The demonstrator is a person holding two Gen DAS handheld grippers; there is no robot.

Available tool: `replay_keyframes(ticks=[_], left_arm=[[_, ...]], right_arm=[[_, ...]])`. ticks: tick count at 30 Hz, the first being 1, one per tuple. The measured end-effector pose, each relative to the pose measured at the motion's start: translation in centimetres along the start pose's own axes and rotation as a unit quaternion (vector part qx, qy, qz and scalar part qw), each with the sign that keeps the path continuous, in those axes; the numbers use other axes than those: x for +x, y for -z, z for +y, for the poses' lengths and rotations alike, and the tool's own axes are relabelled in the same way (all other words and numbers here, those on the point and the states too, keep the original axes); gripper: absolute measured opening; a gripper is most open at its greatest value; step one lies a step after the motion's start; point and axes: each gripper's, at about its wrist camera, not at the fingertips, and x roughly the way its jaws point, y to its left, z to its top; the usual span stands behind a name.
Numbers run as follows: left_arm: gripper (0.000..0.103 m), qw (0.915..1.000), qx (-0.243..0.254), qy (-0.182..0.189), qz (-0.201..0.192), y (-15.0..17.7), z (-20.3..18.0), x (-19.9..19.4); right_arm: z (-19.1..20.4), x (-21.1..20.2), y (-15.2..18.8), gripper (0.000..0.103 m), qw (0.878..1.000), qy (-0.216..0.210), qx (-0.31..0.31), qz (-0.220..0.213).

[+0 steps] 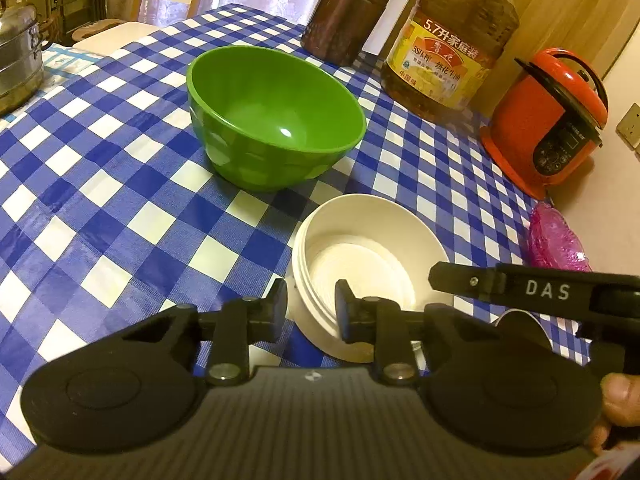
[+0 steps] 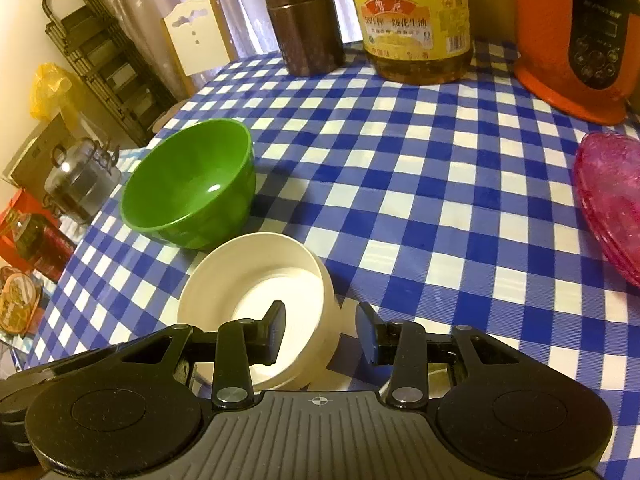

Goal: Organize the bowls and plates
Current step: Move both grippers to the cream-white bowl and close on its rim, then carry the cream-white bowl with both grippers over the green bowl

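On the checked tablecloth (image 1: 100, 208) the white bowl (image 1: 360, 232) sits just beside the green bowl (image 1: 276, 116), its rim straddled by the narrowed left gripper (image 1: 311, 310) and half-open right gripper (image 2: 320, 330), contact unclear.

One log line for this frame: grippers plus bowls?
left gripper: shut on white bowl rim | right gripper: open, straddling its rim | green bowl: empty, untouched
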Motion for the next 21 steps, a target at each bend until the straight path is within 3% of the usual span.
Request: replay_keyframes(ticks=[9,21], left_arm=[[0.015,1.0000,0.003,-0.005,-0.002,-0.1,-0.2,0.4],[0.013,0.9999,0.016,0.000,-0.007,-0.8,-0.5,-1.5]], right_arm=[[-0.3,0.7,0.2,0.014,1.000,-0.008,0.015,0.008],[0.2,-0.9,0.5,0.011,1.000,0.001,0.026,-0.001]])
